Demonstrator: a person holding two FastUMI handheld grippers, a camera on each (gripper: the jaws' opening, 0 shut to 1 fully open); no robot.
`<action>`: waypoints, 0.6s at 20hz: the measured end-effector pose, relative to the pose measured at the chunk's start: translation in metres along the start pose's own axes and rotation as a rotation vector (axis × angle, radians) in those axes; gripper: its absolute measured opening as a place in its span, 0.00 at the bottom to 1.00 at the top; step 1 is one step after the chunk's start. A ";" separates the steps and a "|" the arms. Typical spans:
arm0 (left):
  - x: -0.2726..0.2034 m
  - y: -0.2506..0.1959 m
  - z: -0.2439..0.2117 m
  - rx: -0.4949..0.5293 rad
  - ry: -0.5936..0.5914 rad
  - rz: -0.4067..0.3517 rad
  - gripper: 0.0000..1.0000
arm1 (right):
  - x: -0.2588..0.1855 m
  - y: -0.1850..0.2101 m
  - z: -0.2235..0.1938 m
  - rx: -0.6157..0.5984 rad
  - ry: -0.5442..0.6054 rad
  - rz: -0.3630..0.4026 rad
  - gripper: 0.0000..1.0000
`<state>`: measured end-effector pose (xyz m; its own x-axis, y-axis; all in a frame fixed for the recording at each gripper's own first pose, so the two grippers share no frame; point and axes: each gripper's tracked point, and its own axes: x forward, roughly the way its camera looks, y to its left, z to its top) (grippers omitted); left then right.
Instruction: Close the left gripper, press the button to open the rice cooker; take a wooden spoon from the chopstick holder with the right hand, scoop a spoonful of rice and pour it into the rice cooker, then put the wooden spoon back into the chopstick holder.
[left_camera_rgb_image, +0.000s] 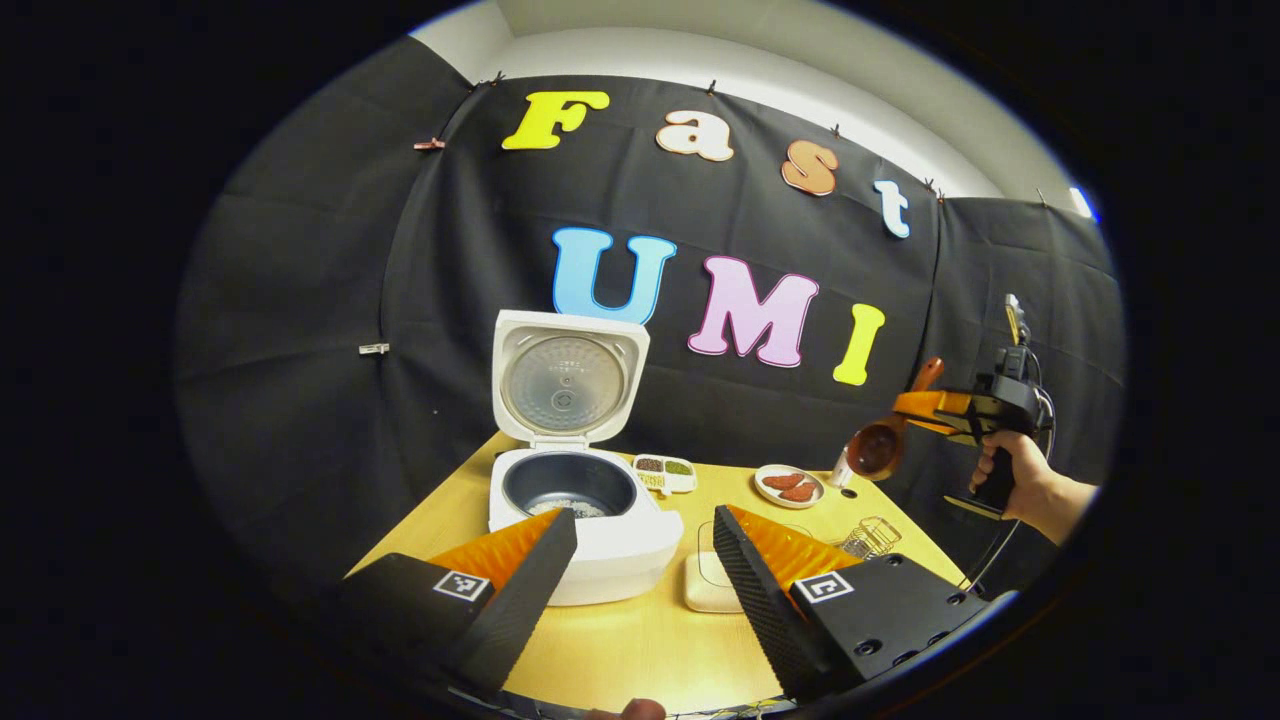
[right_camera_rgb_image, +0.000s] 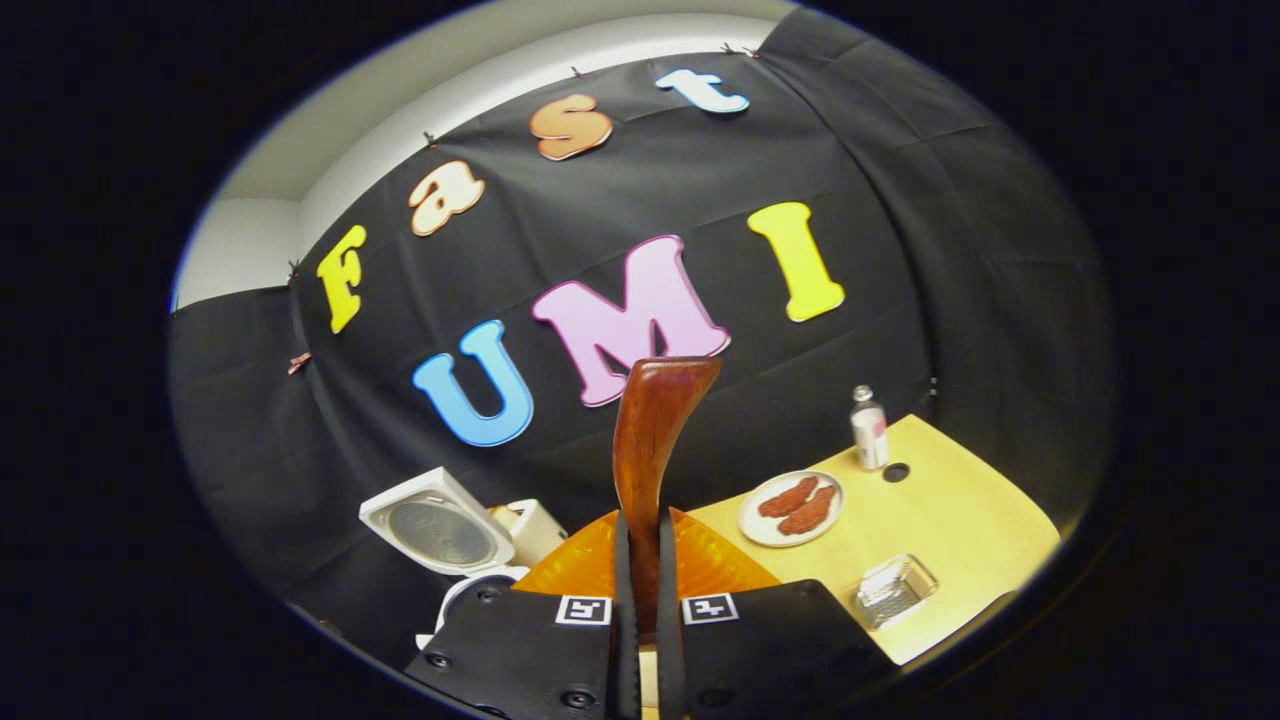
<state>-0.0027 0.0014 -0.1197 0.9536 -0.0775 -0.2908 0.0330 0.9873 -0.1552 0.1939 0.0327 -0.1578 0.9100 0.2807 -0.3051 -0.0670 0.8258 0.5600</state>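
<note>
Wooden table (left_camera_rgb_image: 640, 640) w/ a small divided tray (left_camera_rgb_image: 666, 471) (brown & green bits in its compartments). White plate (left_camera_rgb_image: 789, 487) w/ two reddish pieces sits nr a small bottle (right_camera_rgb_image: 869, 428). Dark hole (right_camera_rgb_image: 896, 471) in tabletop just beside bottle. Flat cream pad (left_camera_rgb_image: 708, 590) nr front edge.

Rice cooker (left_camera_rgb_image: 585, 520): toward the table's (left_camera_rgb_image: 640, 640) left edge, lid (left_camera_rgb_image: 567, 377) upright behind the pot. Divided dish (left_camera_rgb_image: 666, 472): just right of cooker. Plate (left_camera_rgb_image: 789, 486): further right. Bottle (right_camera_rgb_image: 869, 427): near the far right corner. Wire chopstick holder (left_camera_rgb_image: 868, 537): before the plate.
</note>
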 end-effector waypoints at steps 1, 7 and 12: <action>0.002 -0.005 0.000 0.004 0.002 0.003 0.95 | -0.004 -0.021 0.003 -0.005 0.002 -0.023 0.11; 0.015 -0.033 -0.005 0.021 0.033 0.040 0.95 | -0.001 -0.127 -0.015 -0.107 0.077 -0.120 0.11; 0.023 -0.062 0.001 0.060 0.040 0.102 0.95 | 0.014 -0.182 -0.063 -0.215 0.186 -0.123 0.11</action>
<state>0.0172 -0.0619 -0.1161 0.9402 0.0193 -0.3401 -0.0445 0.9968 -0.0666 0.1933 -0.0826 -0.3129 0.8276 0.2405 -0.5072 -0.0640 0.9381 0.3404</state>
